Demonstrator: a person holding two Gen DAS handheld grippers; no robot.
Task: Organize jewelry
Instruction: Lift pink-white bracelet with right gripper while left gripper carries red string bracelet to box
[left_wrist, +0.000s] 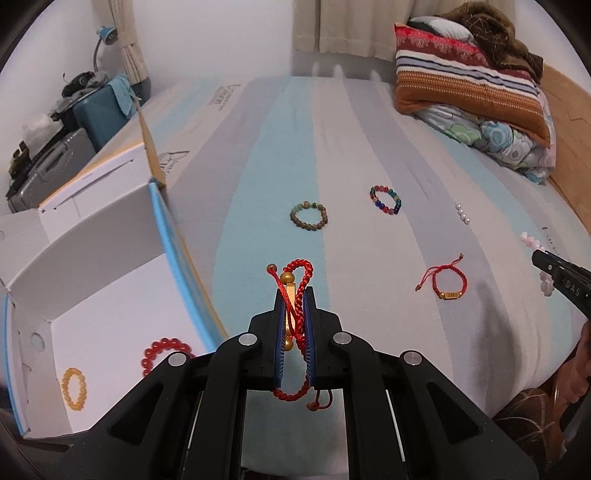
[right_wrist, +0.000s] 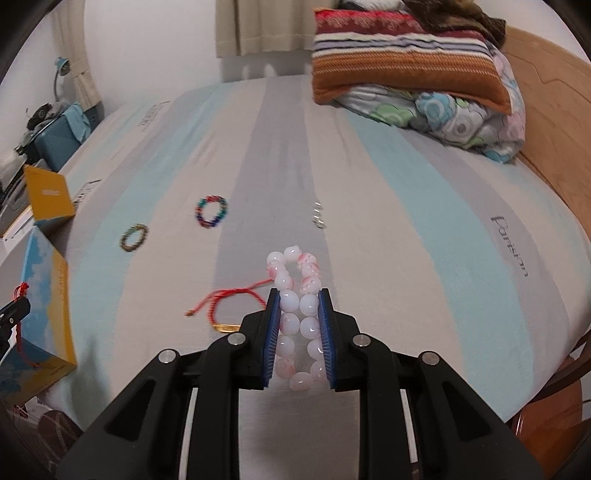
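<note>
Above the bed (left_wrist: 369, 350), the left hand-held gripper (left_wrist: 294, 295) clamps a red cord bracelet (left_wrist: 297, 284) and the right hand-held gripper (right_wrist: 298, 295) a pink bead bracelet (right_wrist: 295, 280); two bracelets lie in the white box (left_wrist: 110, 295), four pieces remain.

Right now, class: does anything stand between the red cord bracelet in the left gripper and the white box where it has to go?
Only the box's own raised side wall stands between them. The left gripper holds the red cord bracelet right of the white box, whose open top is unobstructed.
</note>
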